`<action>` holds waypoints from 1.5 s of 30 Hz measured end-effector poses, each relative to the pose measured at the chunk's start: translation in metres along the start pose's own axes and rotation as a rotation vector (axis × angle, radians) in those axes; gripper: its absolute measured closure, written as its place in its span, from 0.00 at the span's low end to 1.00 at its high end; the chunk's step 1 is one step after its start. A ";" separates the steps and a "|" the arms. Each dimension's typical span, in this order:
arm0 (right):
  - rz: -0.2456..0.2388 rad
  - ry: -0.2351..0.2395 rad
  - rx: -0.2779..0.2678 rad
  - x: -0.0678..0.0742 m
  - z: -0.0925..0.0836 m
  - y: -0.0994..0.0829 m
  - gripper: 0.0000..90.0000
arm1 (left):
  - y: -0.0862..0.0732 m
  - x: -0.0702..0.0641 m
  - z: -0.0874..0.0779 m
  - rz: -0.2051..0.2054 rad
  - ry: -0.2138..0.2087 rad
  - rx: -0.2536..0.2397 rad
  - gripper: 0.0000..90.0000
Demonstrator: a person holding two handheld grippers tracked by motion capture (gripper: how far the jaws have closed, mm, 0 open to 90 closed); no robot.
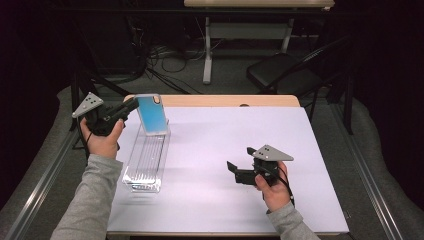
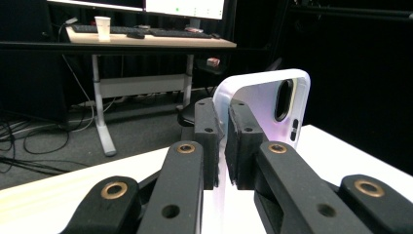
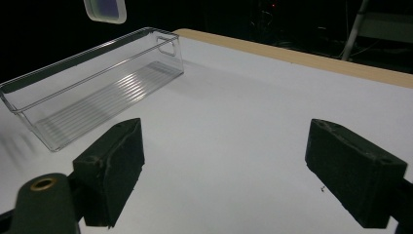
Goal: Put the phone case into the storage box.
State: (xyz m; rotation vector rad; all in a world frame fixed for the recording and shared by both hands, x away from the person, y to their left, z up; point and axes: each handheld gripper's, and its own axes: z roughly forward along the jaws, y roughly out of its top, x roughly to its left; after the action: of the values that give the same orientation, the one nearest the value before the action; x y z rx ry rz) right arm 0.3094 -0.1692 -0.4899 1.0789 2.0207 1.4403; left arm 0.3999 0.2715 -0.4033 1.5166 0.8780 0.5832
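Left gripper (image 1: 131, 105), held up at the table's far-left corner, is clamped on the edge of a phone case (image 1: 151, 114), blue w/ a clear rim. The case hangs upright in the air over the far end of a clear plastic bin (image 1: 146, 159), apart from it. Right gripper (image 1: 239, 170) sits low over the white table (image 1: 210, 150) near the front right, jaws wide apart w/ nothing between them.

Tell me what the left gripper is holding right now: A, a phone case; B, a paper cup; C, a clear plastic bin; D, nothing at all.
A: the left gripper is shut on the edge of the phone case, held upright above the clear bin.
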 end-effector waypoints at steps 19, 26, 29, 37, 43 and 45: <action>0.011 -0.030 0.007 -0.006 -0.001 -0.002 0.15 | -0.004 0.032 0.021 0.032 0.005 -0.011 0.94; 0.004 -0.036 0.016 -0.005 0.002 -0.004 0.15 | -0.011 0.045 0.030 0.016 0.004 -0.013 0.94; 0.003 -0.037 0.017 -0.005 0.003 -0.004 0.15 | -0.013 0.047 0.033 0.012 0.001 -0.012 0.94; 0.002 -0.037 0.017 -0.005 0.004 -0.005 0.15 | -0.022 0.057 0.042 0.004 0.013 0.018 0.94; 0.001 -0.037 0.015 -0.004 0.003 -0.005 0.15 | -0.028 0.065 0.049 -0.007 0.027 0.032 0.94; 0.002 -0.038 0.014 -0.004 0.003 -0.005 0.15 | -0.030 0.067 0.050 -0.012 0.032 0.032 0.94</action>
State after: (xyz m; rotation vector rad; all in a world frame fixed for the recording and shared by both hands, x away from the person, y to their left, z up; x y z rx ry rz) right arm 0.3127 -0.1713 -0.4959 1.1055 2.0069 1.3980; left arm 0.4731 0.2947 -0.4491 1.5340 0.9239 0.5886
